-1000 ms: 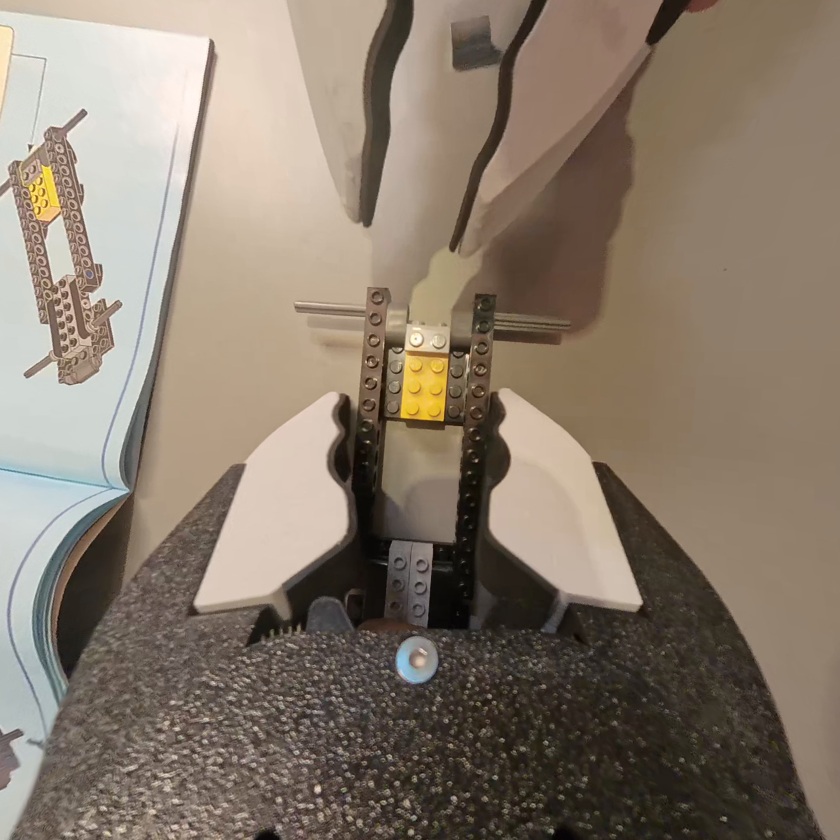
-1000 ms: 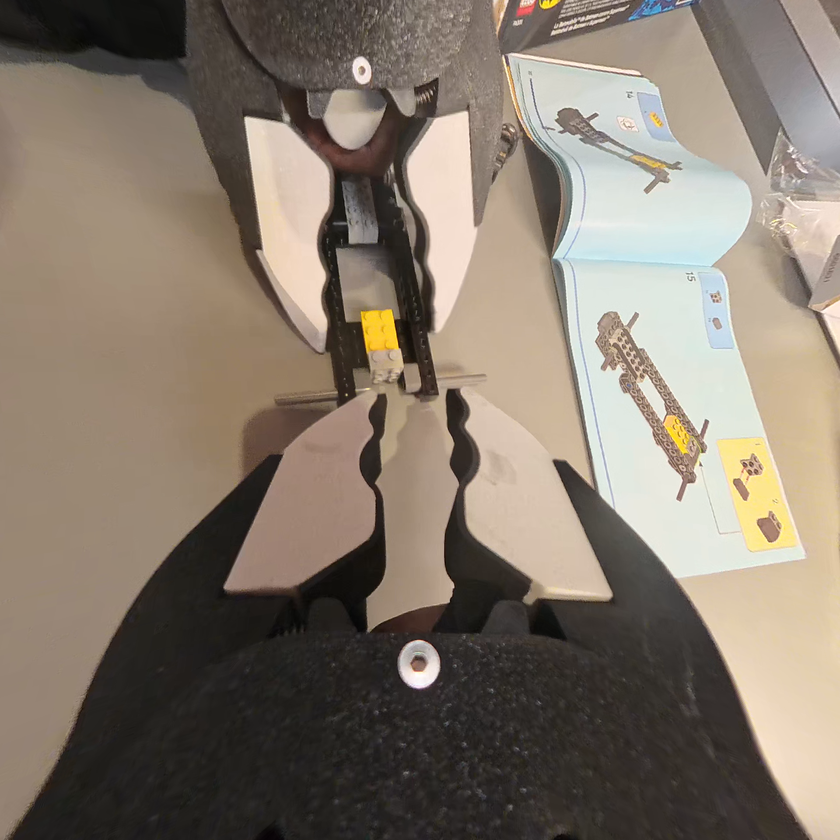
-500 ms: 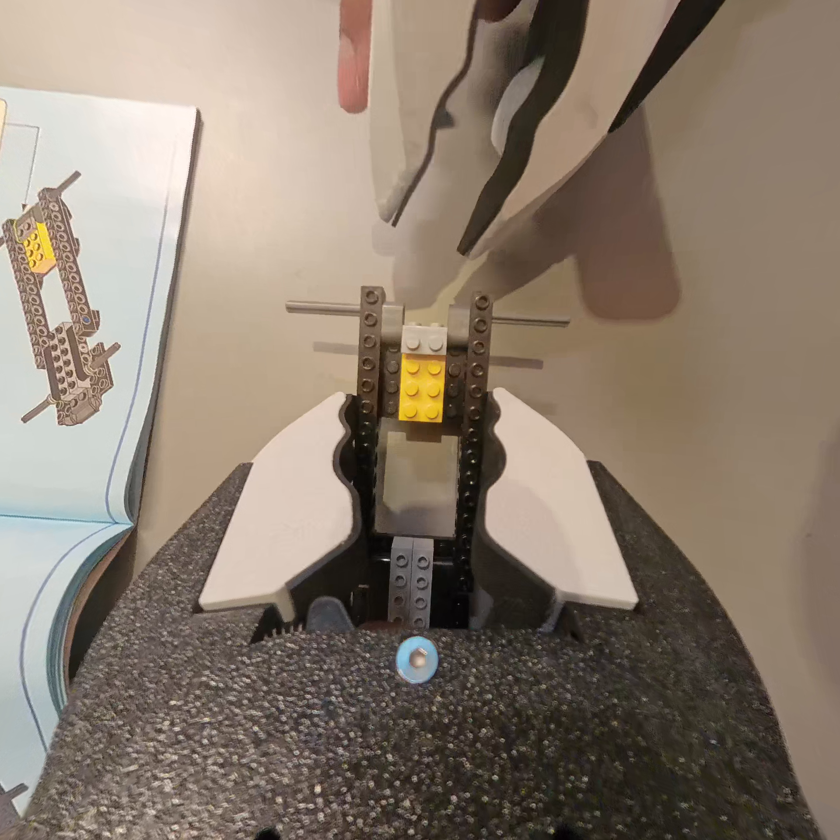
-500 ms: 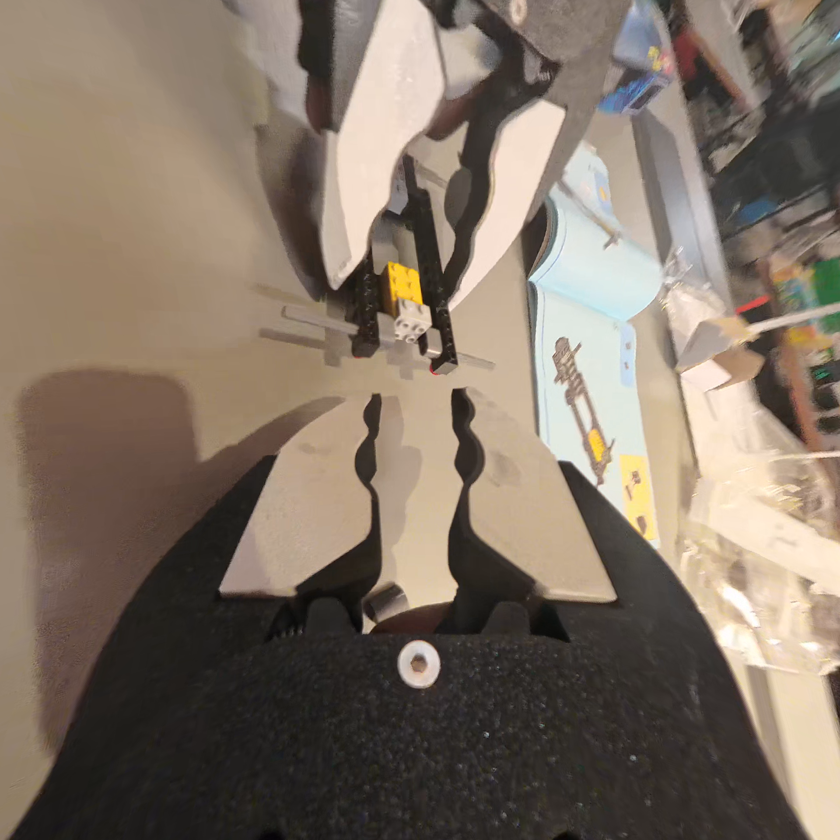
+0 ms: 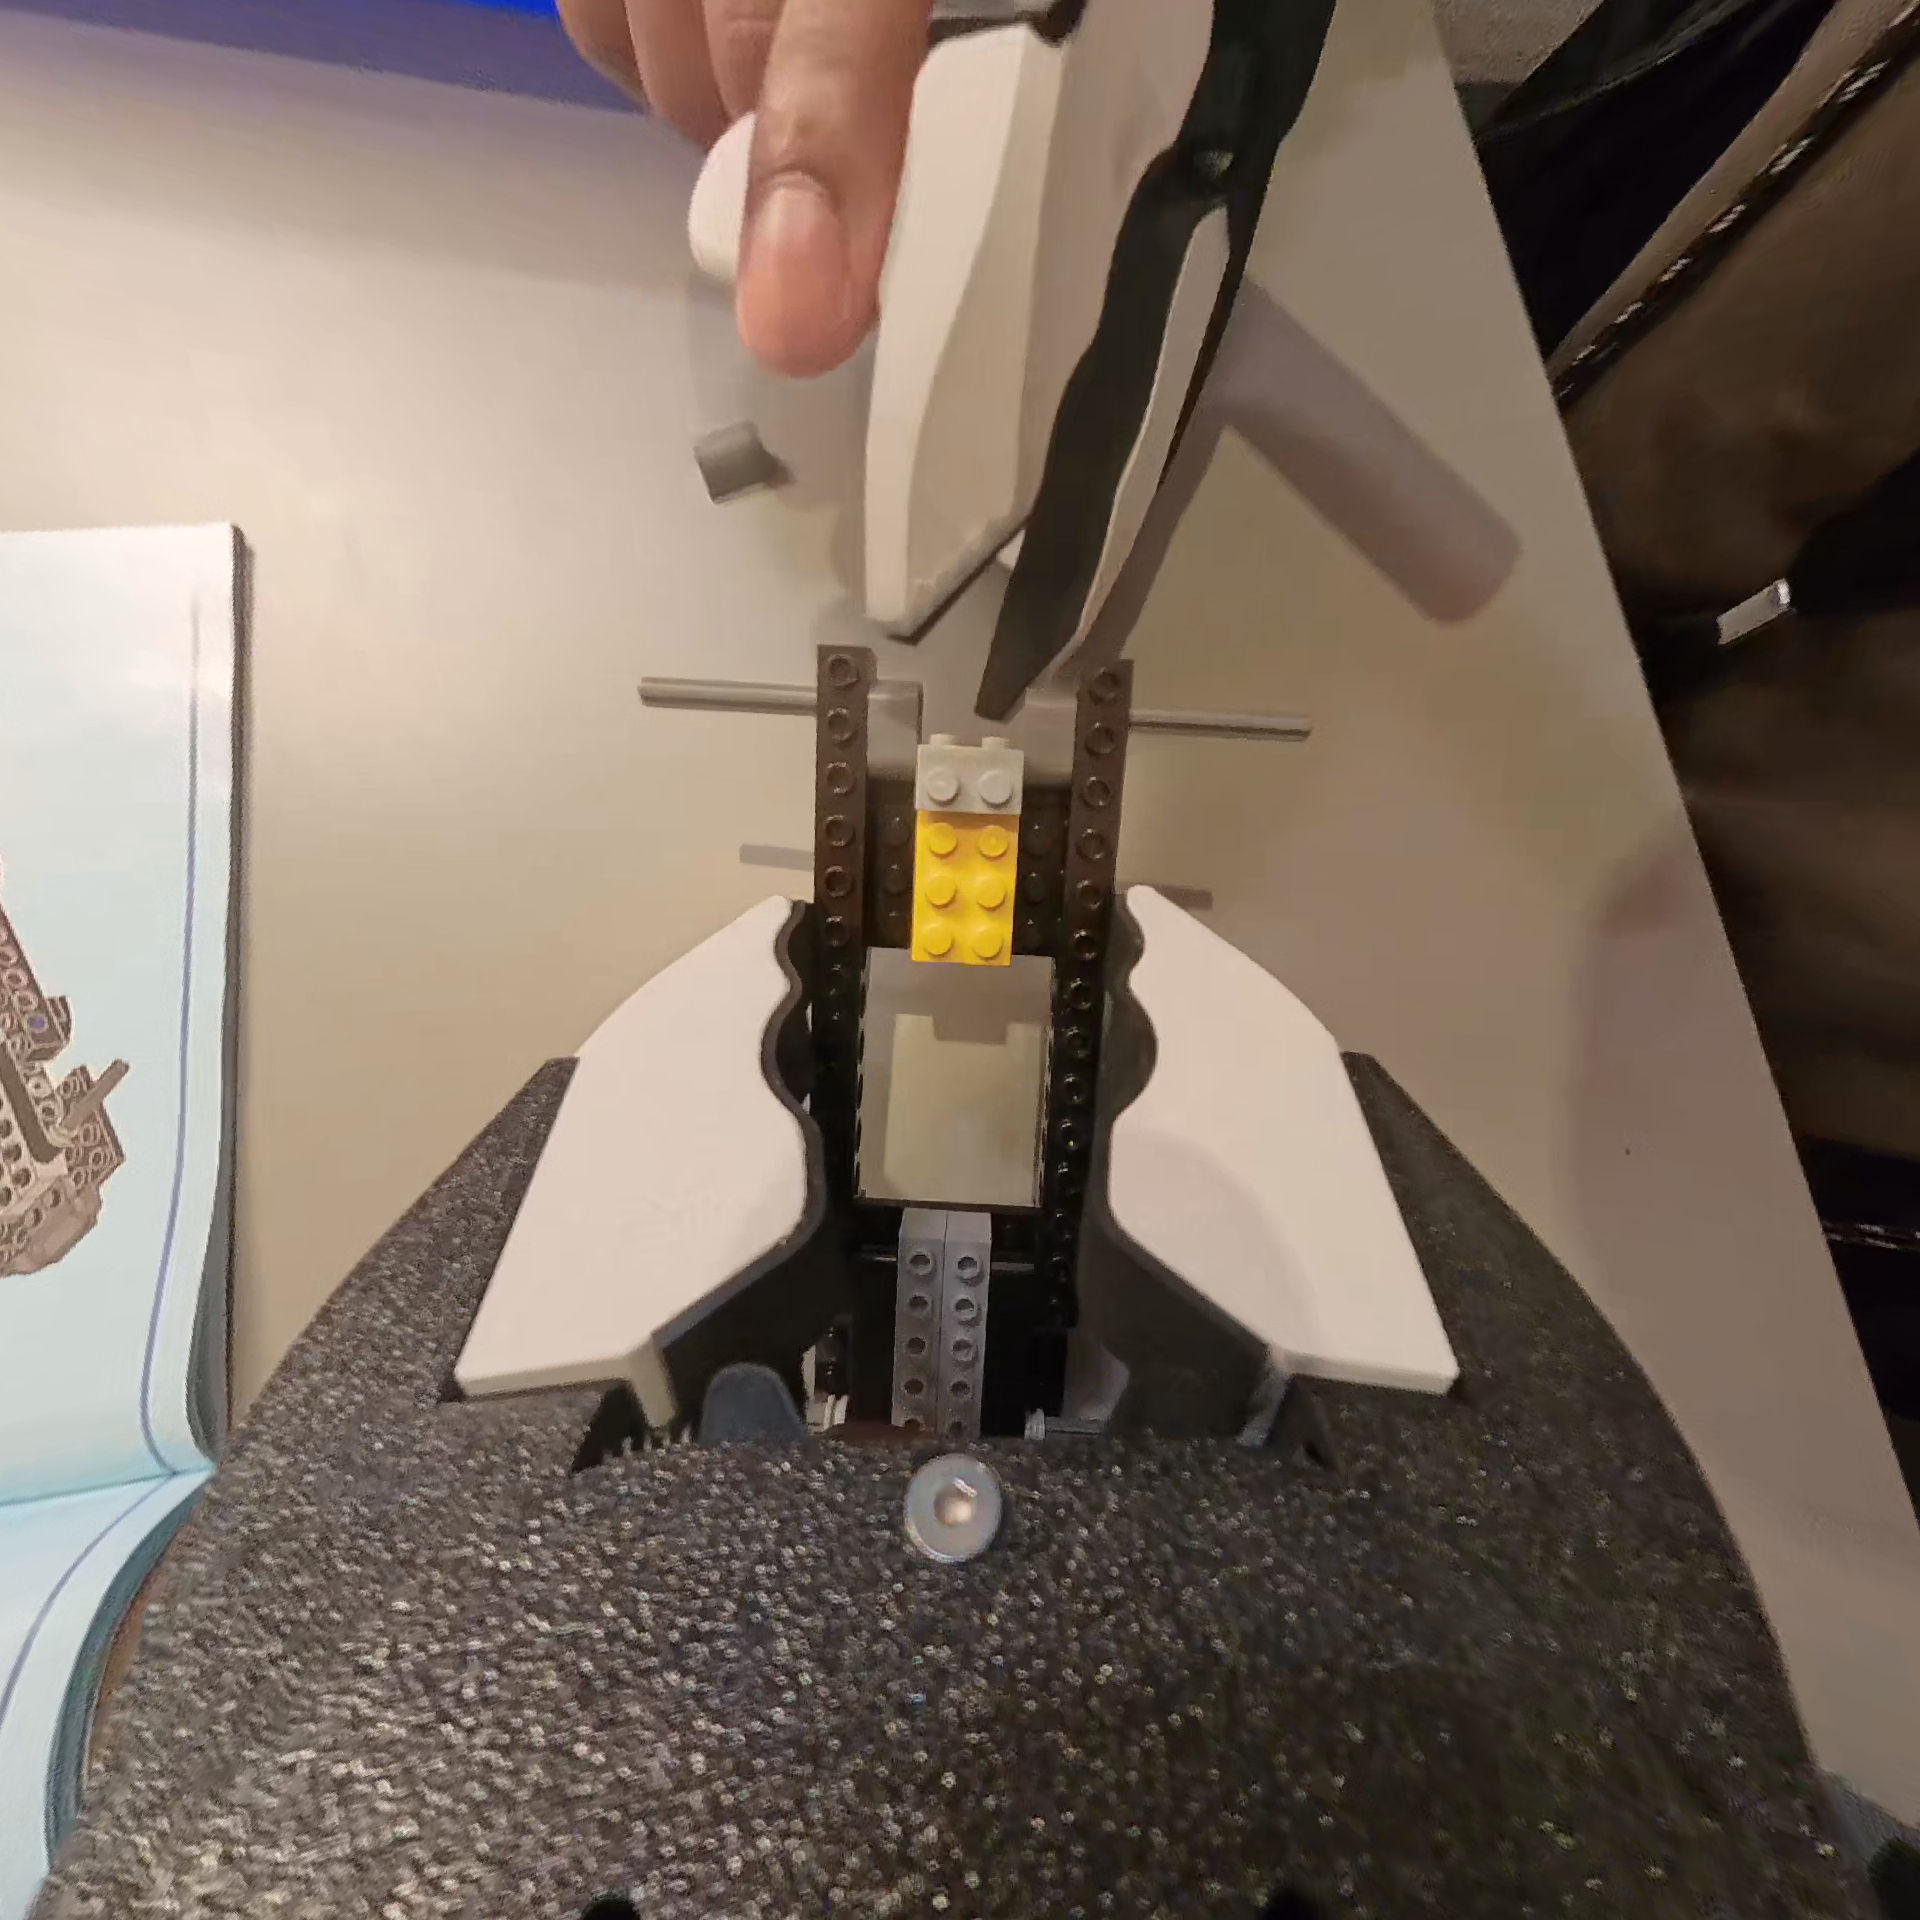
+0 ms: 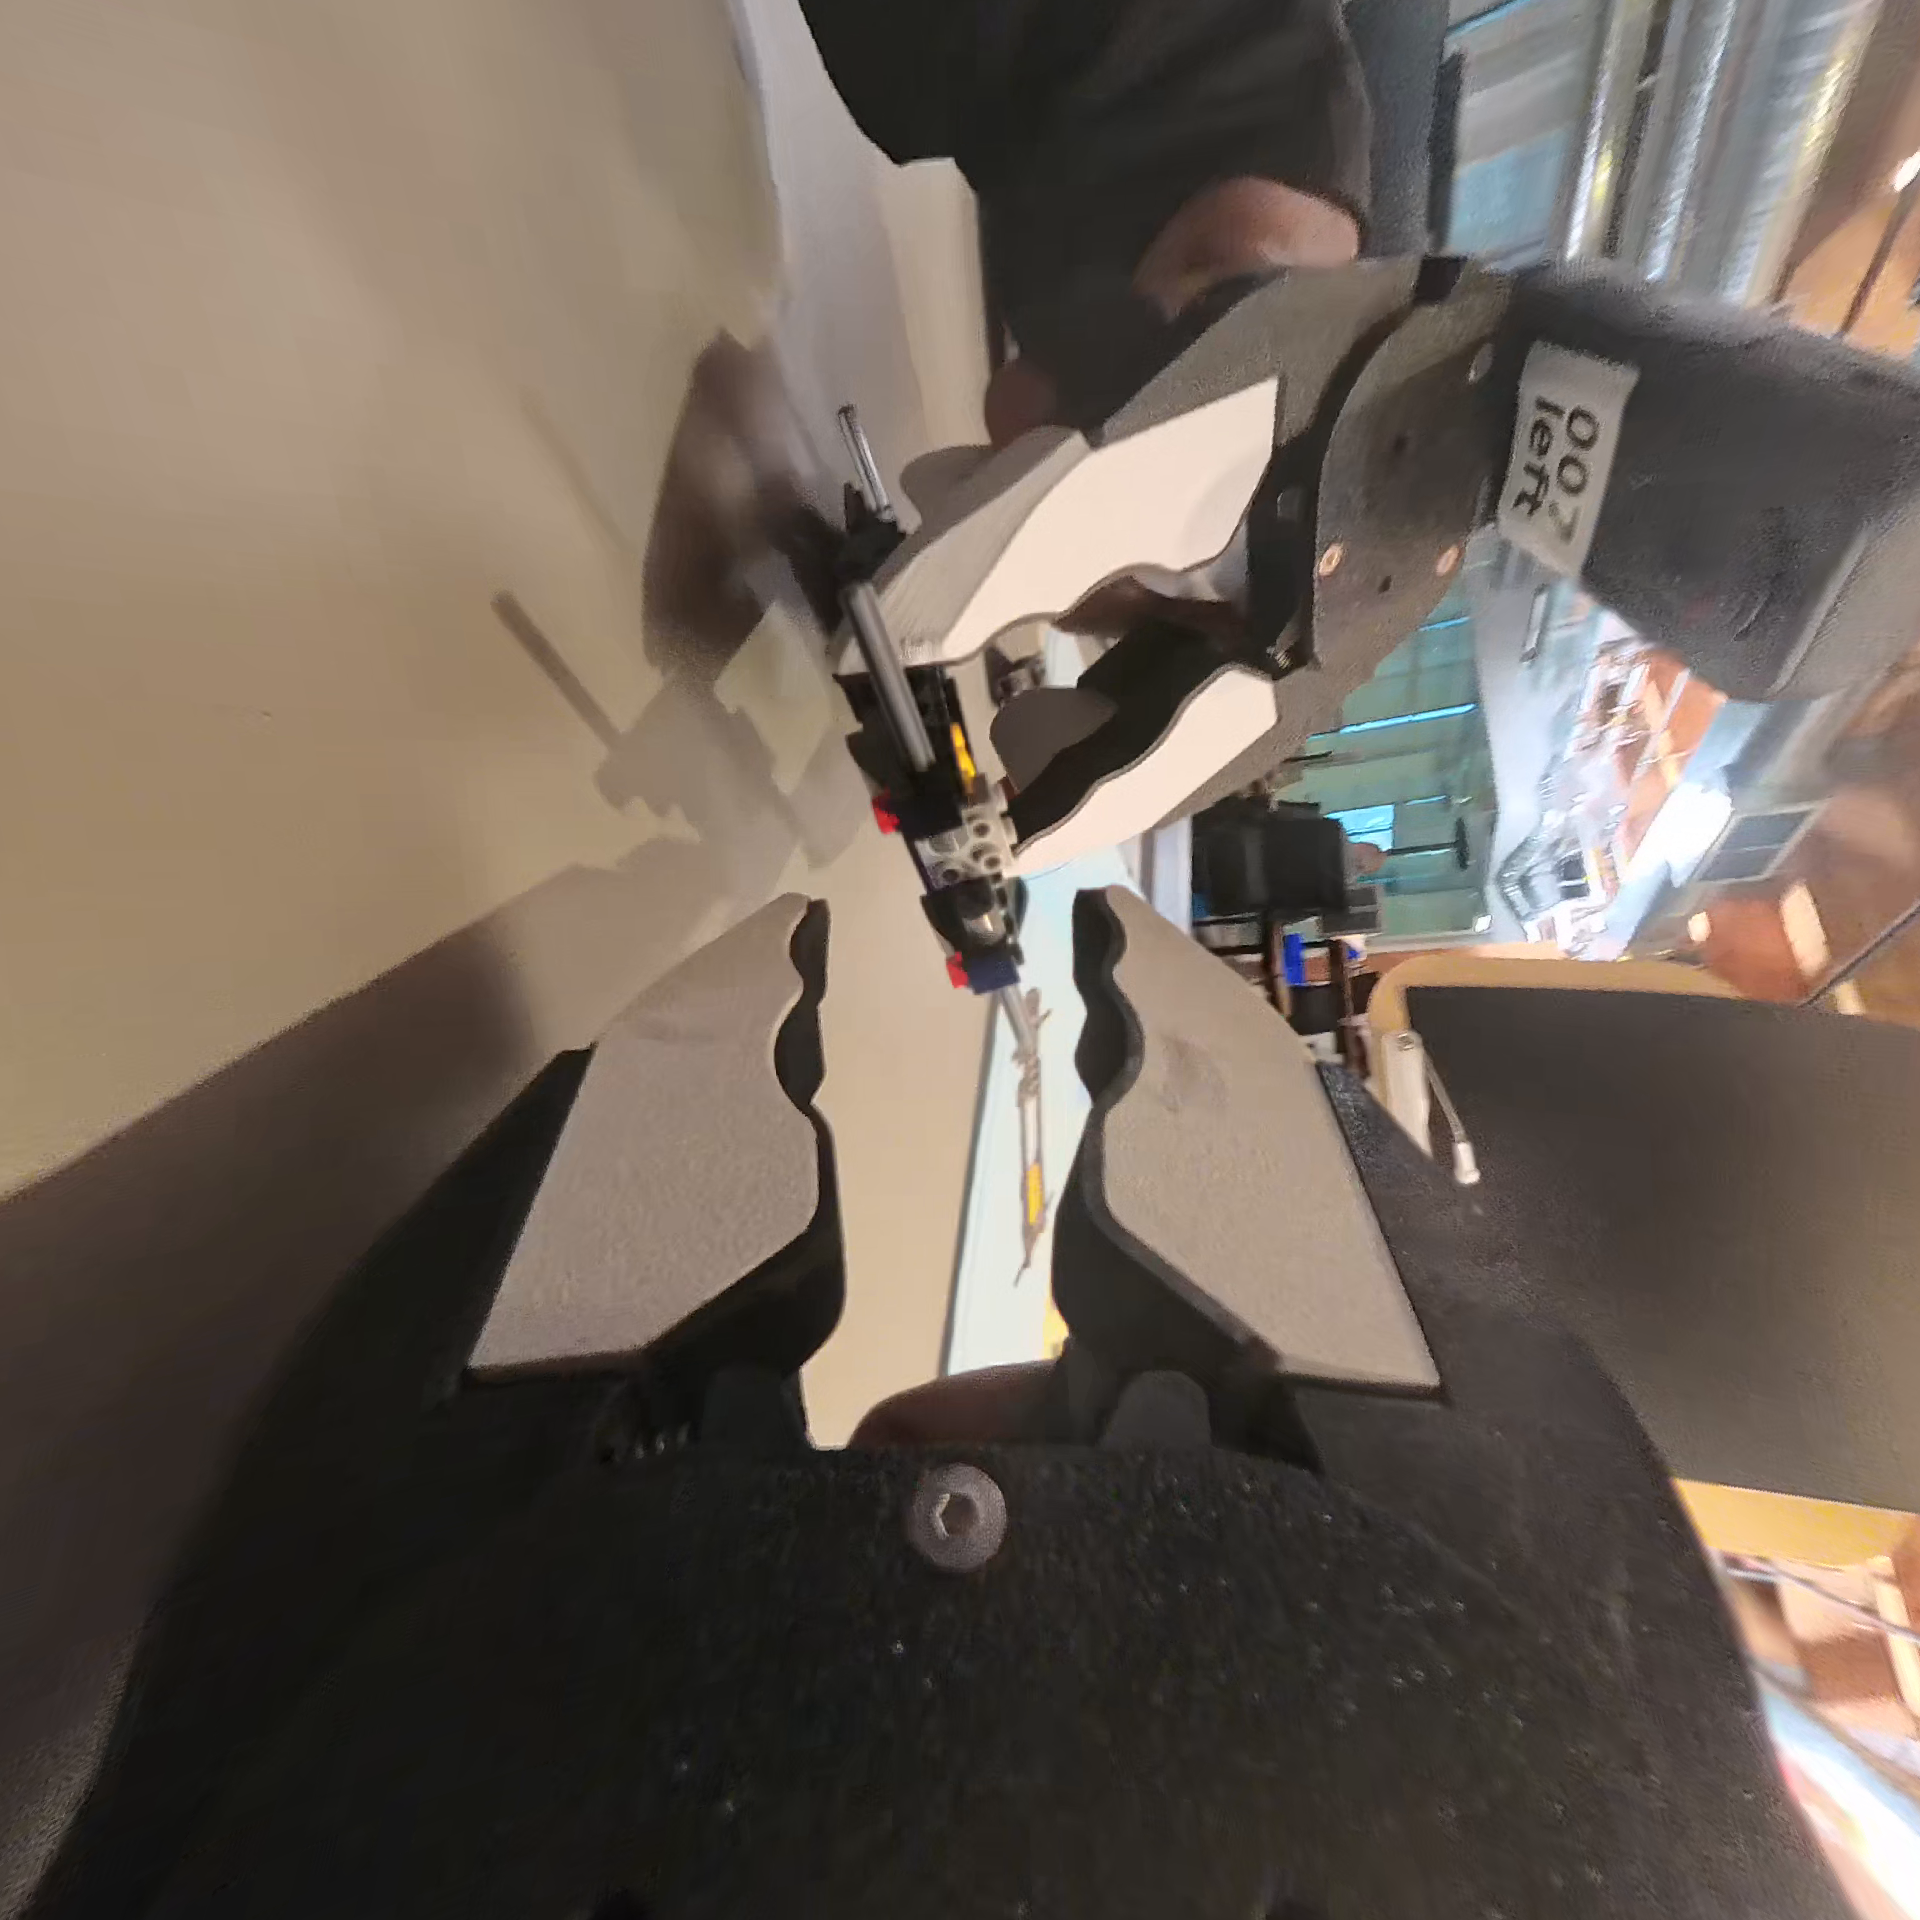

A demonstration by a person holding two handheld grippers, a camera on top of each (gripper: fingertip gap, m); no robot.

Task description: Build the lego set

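Note:
My left gripper (image 5: 961, 935) is shut on a black brick frame (image 5: 1091, 831), its pads pressed on the two long side beams. The frame carries a yellow brick (image 5: 961, 899), a small grey brick (image 5: 969, 777) and a thin grey axle (image 5: 727, 691) across its far end, and hangs a little above the beige table (image 5: 416, 520). My right gripper (image 6: 951, 914) is open and empty, rolled on its side. The frame's far end (image 6: 977, 945) lies between its fingertips without touching them. It shows in the left wrist view (image 5: 1023, 665) above the frame's end, with a person's finger (image 5: 800, 208) on it.
An open blue instruction booklet (image 5: 104, 987) lies at the left of the table. A small grey piece (image 5: 732, 457) lies on the table beyond the frame. The table's edge (image 5: 1662, 935) runs down the right, with a person's dark clothing past it.
My right gripper has rolled onto its side, opened wider and come in around the frame's far end. My left gripper has raised the frame off the table, still shut on it.

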